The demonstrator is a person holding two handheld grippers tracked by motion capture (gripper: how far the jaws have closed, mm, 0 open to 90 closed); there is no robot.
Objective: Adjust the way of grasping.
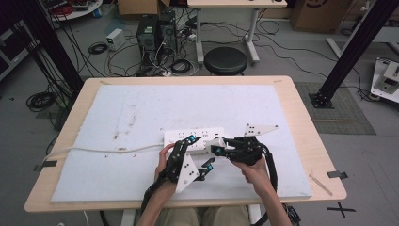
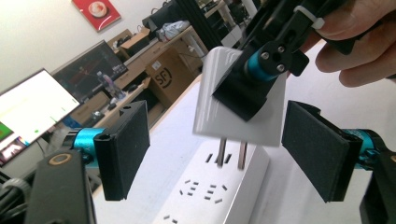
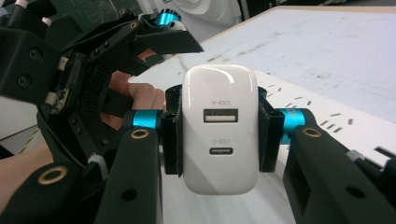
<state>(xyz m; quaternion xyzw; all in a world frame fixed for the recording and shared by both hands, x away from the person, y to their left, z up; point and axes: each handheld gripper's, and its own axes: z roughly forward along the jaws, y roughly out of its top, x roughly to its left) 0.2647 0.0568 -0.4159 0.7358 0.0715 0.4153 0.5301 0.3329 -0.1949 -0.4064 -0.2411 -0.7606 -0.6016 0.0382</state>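
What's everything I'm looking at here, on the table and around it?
Charger: one, white, with a USB-A and a USB-C port, clamped in the right gripper, its two prongs just above the power strip's slots.
Power strip: one, white, lying mid-table on the mat, its white cable running off to the left.
Mat: one, pale grey-white, covering most of the table.
Table: one, light wood.
Stool: one, black, round, on the floor beyond the table.
Computer towers: two, black, on the floor among cables.
Monitor: one, lit, far left in the left gripper view.
Left gripper: one, black with blue parts, jaws open either side of the charger, not touching.
Right gripper: one, black with blue parts, shut on the charger.
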